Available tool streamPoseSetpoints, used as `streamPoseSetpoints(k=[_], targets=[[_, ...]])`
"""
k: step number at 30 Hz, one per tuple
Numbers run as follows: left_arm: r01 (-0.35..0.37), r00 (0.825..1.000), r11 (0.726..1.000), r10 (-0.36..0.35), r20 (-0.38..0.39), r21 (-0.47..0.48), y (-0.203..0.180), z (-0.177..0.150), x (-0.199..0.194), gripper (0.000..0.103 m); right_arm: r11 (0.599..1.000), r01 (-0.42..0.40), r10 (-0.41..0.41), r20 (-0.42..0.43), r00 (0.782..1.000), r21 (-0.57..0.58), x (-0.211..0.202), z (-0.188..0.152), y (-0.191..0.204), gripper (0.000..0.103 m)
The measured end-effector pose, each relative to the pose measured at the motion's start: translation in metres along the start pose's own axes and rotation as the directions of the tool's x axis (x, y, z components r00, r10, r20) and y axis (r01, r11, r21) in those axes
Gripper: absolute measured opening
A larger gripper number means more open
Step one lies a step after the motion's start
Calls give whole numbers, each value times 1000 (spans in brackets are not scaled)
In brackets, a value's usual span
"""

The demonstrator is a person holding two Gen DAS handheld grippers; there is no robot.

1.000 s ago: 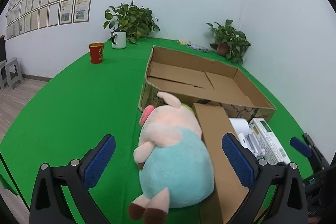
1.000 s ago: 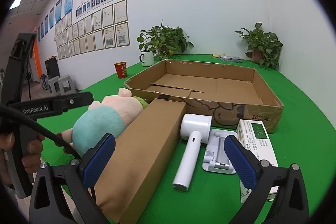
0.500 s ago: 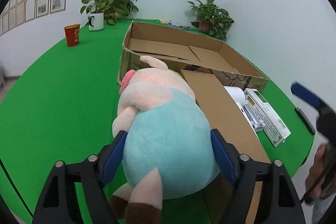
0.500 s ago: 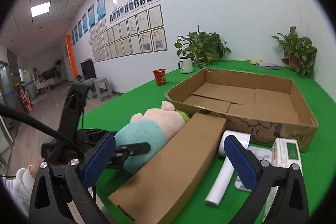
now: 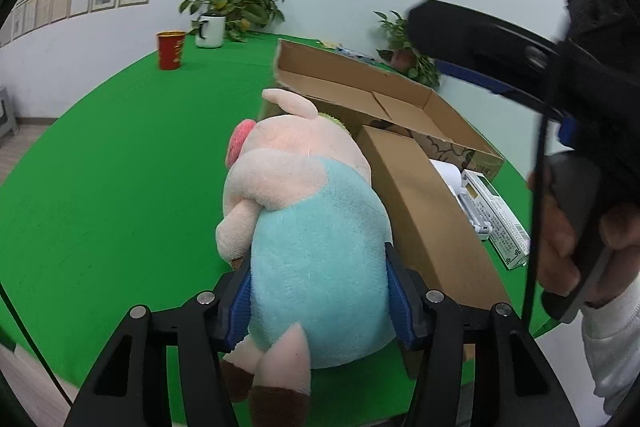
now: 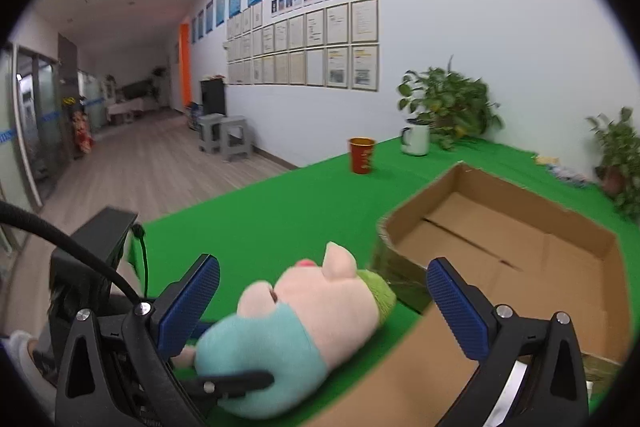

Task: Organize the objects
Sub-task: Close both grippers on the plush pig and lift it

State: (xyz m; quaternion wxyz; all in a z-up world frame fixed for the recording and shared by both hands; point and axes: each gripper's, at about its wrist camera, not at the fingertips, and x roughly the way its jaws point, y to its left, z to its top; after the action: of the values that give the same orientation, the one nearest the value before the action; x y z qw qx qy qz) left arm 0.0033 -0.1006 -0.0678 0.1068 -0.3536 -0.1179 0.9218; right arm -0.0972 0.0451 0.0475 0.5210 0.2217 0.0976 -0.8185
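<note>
Green table [image 5: 100, 195], round-edged, bearing everything below. Open cardboard box [image 5: 404, 103], shallow and empty, toward the far right side. Long closed brown carton [image 5: 420, 203] lying flat in front of that box, just beside the plush. Plush pig [image 5: 316, 227] in a pale blue top, lying on the green surface with snout pointing away, touching the carton's left side. Left gripper [image 5: 318, 297] closing, blue pads [image 5: 240, 301] pressed into the soft blue body from both sides. Right gripper [image 6: 324, 301] raised above the plush and the carton, blue fingers spread wide, nothing between them. White boxed item [image 5: 496, 215] and a white device to the carton's right, partly hidden. Red cup [image 5: 171, 49] and white mug [image 5: 210, 31] far back, near a potted plant [image 5: 236, 1].
</note>
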Motion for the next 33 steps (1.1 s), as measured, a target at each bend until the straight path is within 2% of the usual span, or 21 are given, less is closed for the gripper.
streamPoseSetpoints(k=[4, 5, 9, 12, 15, 19, 24, 26, 29, 33], targets=[[-7, 1000, 999, 7, 5, -38, 18, -11, -18, 54, 989, -98, 109, -97, 989, 113, 33, -2, 8, 103], [-7, 1000, 999, 7, 7, -49, 21, -12, -21, 54, 985, -98, 120, -153, 981, 144, 45, -4, 13, 103], [-1, 1000, 997, 3, 25, -79, 29, -18, -27, 54, 964, -106, 177, -294, 939, 243, 73, -14, 25, 103], [3, 999, 994, 1, 38, -107, 37, -21, -29, 54, 968, -37, 133, -381, 915, 249, 86, -17, 29, 103], [8, 999, 992, -2, 46, -126, 42, -23, -31, 54, 971, -3, 113, -447, 887, 240, 92, -22, 33, 103], [16, 999, 988, -8, 54, -155, 49, -26, -32, 54, 958, 12, 131, -473, 871, 287, 96, -29, 34, 103], [25, 999, 986, -18, 47, -163, 53, -27, -32, 55, 949, 52, 109, -480, 870, 311, 101, -36, 37, 103], [20, 999, 987, -13, 41, -157, 50, -27, -31, 54, 953, 71, 91, -500, 861, 295, 103, -38, 43, 103], [8, 999, 991, -1, 47, -132, 47, -27, -30, 54, 973, 110, 16, -539, 842, 202, 106, -41, 54, 103], [9, 999, 990, -2, 54, -141, 48, -27, -30, 54, 968, 112, 32, -552, 833, 225, 109, -48, 51, 101]])
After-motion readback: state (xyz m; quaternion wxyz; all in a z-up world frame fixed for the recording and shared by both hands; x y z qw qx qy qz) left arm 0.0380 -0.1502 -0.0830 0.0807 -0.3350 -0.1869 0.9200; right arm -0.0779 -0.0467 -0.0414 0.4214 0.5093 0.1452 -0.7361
